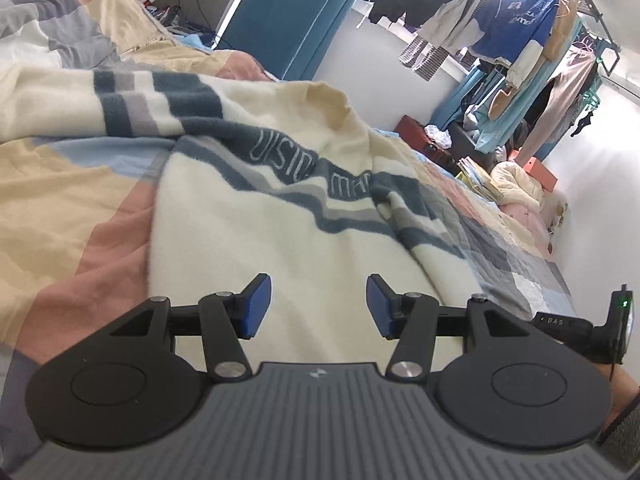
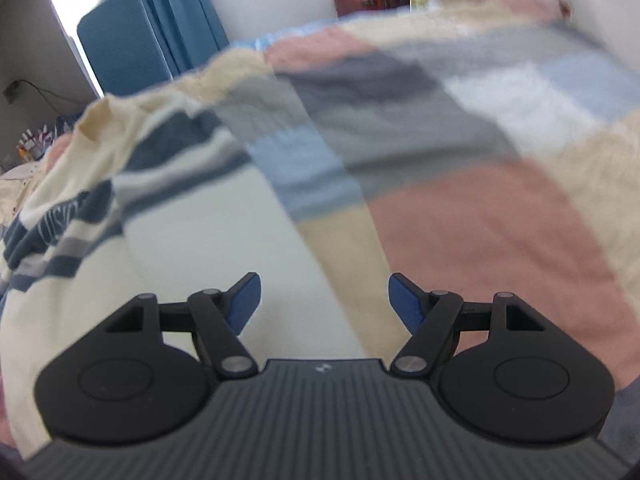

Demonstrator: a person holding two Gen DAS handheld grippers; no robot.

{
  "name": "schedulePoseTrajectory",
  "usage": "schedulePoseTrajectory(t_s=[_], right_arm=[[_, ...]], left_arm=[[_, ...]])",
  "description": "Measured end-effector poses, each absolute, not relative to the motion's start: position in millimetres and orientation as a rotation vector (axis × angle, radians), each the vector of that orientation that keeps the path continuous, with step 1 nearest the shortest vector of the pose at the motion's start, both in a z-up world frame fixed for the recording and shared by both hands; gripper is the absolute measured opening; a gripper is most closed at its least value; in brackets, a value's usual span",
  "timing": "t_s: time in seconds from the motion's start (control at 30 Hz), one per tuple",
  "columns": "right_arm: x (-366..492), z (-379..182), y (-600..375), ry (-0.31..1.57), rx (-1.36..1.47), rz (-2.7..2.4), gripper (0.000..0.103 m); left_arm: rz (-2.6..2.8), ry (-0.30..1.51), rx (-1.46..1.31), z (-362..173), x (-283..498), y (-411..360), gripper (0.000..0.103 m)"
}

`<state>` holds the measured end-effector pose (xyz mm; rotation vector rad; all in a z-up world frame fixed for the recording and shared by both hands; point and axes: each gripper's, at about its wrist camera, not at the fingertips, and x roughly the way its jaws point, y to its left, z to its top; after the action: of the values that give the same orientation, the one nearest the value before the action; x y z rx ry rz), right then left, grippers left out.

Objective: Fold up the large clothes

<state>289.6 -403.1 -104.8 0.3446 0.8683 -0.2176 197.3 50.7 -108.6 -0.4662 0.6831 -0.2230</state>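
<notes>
You are holding both the left gripper (image 1: 319, 306) and the right gripper (image 2: 325, 304) with jaws apart and empty, hovering low over the cream striped sweater (image 1: 256, 236) lying mid-frame on the patchwork bedspread (image 1: 60, 200), apparently seeking an edge to grasp.

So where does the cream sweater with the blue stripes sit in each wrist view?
Left wrist: the sweater fills the centre, lettered stripe across the middle, spread on the patchwork quilt.
Right wrist: the sweater lies at left, blurred.
Shared landmark: the blue panel by the curtains.
</notes>
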Motion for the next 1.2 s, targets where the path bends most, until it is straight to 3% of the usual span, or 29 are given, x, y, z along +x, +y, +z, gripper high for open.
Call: schedulePoseTrajectory(t_s=[0.1, 0.37, 0.4, 0.53, 0.57, 0.6, 0.63, 0.87, 1.2], right_arm=[[294.1, -121.1, -408.9, 0.937, 0.372, -0.215, 0.080], [301.0, -141.2, -407.0, 0.989, 0.359, -0.191, 0.084], [301.4, -141.0, -404.9, 0.989, 0.360, -0.171, 0.079], [303.2, -136.5, -393.7, 1.002, 0.333, -0.087, 0.041], [304.0, -134.8, -389.3, 1.002, 0.300, -0.083, 0.036], [304.8, -132.6, -384.5, 1.004, 0.270, -0.075, 0.020], [305.2, -128.3, -381.0, 1.001, 0.256, -0.061, 0.015], [324.6, -80.6, -391.3, 0.917, 0.085, -0.124, 0.013], [423.6, 51.9, -438.0, 0.626, -0.265, -0.390, 0.013]], left_arm=[[-0.212, 0.693, -0.469, -110.9, 197.8, 53.8, 0.059], [-0.185, 0.718, -0.519, -120.4, 211.2, 65.5, 0.059], [-0.184, 0.724, -0.528, -121.8, 212.6, 67.1, 0.059], [-0.185, 0.738, -0.574, -124.8, 216.1, 72.9, 0.059], [-0.186, 0.739, -0.582, -124.9, 216.2, 73.9, 0.059], [-0.186, 0.740, -0.587, -125.0, 216.2, 74.8, 0.059], [-0.185, 0.739, -0.590, -124.9, 216.2, 75.6, 0.059], [-0.188, 0.746, -0.608, -127.1, 216.7, 78.1, 0.059], [-0.119, 0.731, -0.556, -130.5, 232.2, 78.8, 0.059]])
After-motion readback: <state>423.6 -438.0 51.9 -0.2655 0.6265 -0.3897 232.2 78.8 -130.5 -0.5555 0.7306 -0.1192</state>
